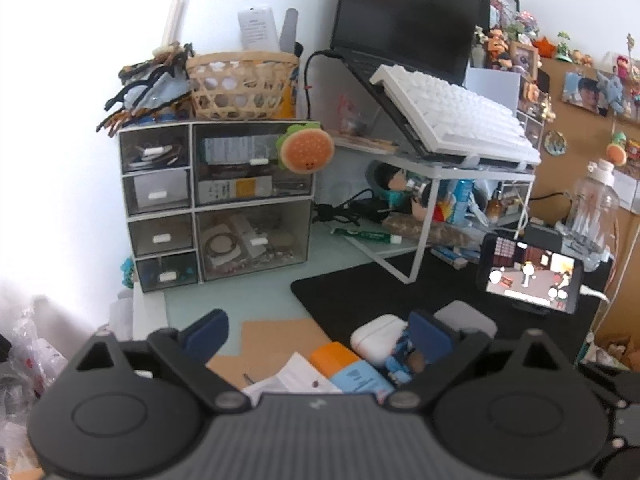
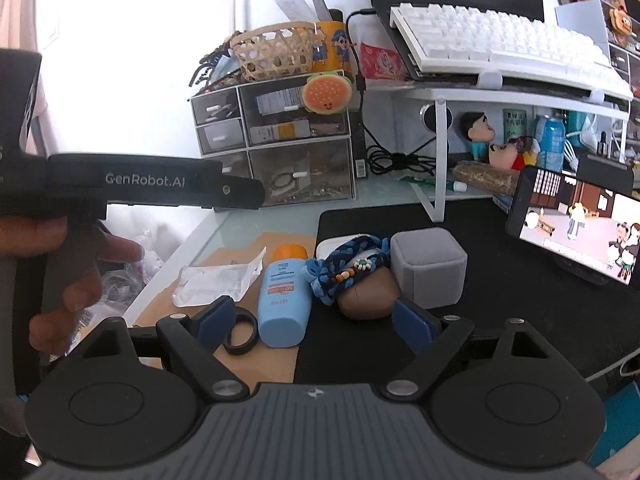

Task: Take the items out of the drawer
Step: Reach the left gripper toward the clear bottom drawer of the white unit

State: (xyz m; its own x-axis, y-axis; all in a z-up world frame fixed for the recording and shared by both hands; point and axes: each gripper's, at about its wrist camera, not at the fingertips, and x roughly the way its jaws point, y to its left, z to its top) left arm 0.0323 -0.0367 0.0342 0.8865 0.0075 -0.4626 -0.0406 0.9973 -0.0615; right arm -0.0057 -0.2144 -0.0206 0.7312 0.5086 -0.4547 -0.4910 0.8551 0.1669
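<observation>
Both grippers are hovering low over the near counter (image 2: pixel 240 220), each with its fingers spread wide and gripping nothing. Between the spread blue pads of the right gripper (image 2: pixel 314 326) are lying a blue sunscreen bottle (image 2: pixel 284 296) with an orange cap, a black ring (image 2: pixel 240 330) just beside its left pad, and a brown case (image 2: pixel 370 294) with a blue braided band (image 2: pixel 344 270) draped over it. A grey box (image 2: pixel 428 270) is sitting just right of the case, a clear plastic bag (image 2: pixel 218 282) to the left. The left gripper (image 1: pixel 318 330) is facing the drawer organizer (image 1: pixel 216 204) at the far left, all its drawers shut, a burger plush (image 1: pixel 306 152) hanging on its top right corner. A phone (image 1: pixel 532 278) is playing video at the right.
</observation>
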